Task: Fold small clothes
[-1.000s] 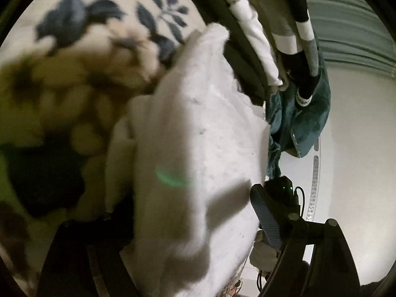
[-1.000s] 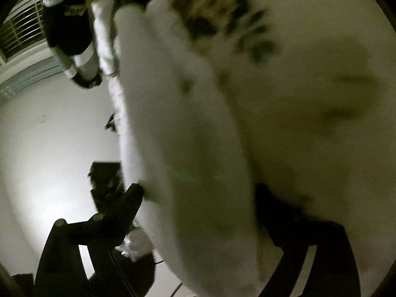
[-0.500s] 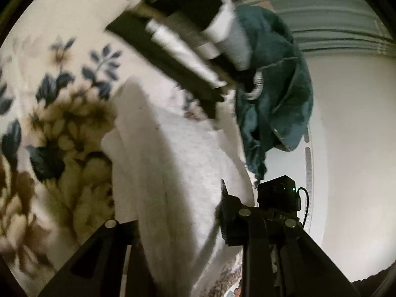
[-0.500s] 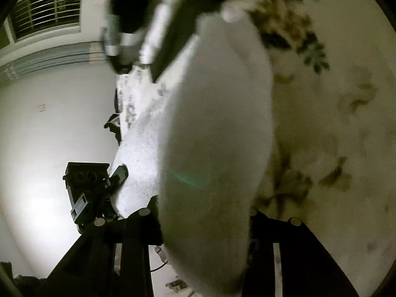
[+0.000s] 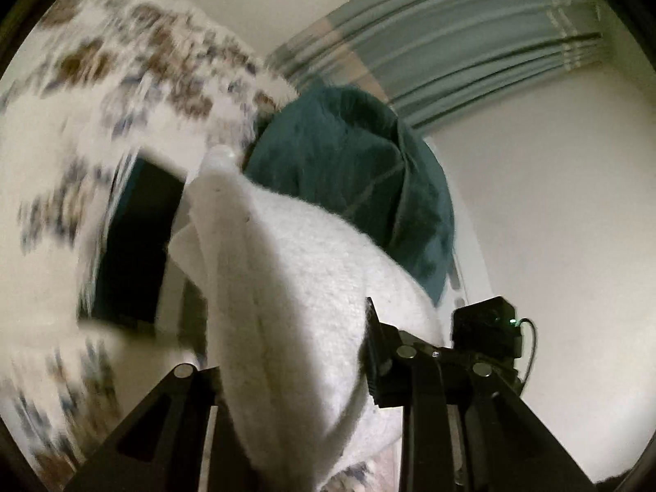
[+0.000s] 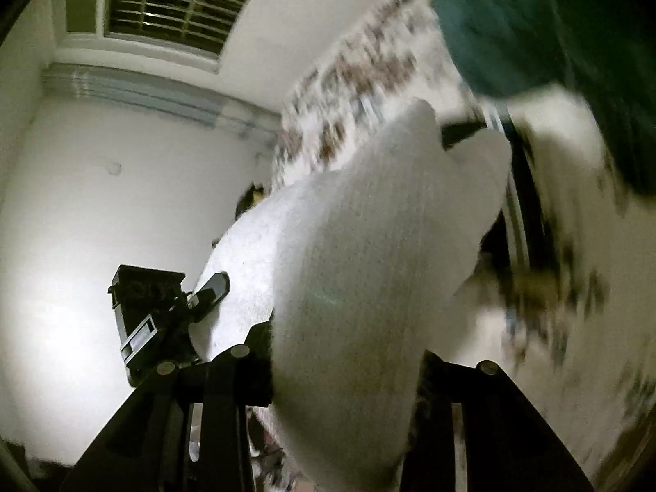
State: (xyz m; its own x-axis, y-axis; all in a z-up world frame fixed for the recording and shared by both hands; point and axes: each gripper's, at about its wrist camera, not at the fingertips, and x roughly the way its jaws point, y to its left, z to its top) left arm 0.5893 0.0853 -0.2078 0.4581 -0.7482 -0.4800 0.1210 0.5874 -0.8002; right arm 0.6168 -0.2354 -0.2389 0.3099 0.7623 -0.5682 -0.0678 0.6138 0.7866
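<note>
— So, what is gripped by the left gripper (image 5: pixel 295 373)?

— A white knitted garment (image 5: pixel 303 287) is clamped between its two black fingers (image 5: pixel 379 352). The jaws have just been closing, and the cloth is pressed between them; thick folds bulge up and out of the grip and taper to a rounded tip pointing away from the camera.

— And the right gripper (image 6: pixel 344 365)?

— The same white garment (image 6: pixel 369 270) is pinched there as well, its bulk filling the gap between the jaws, which have likewise just been closing onto it. From the right wrist view the cloth is seen stretching off to the left, where the other gripper's dark body and fingertip (image 6: pixel 213 287) are pressed against it. From the left wrist view the right tool's black housing with a small green light (image 5: pixel 488 328) is seen just beside the cloth.

— Where is the garment held?

— It is held up between both tools, above a floral-patterned cover (image 5: pixel 102 94), which is blurred. A teal garment (image 5: pixel 352 176) is bunched behind the white one, and a dark folded item (image 5: pixel 135 246) lies on the cover to the left.

— What is made out behind?

— A white wall (image 6: pixel 82 213), a barred window (image 6: pixel 172 4) high up, and grey pleated curtains (image 5: pixel 471 49) are seen.
</note>
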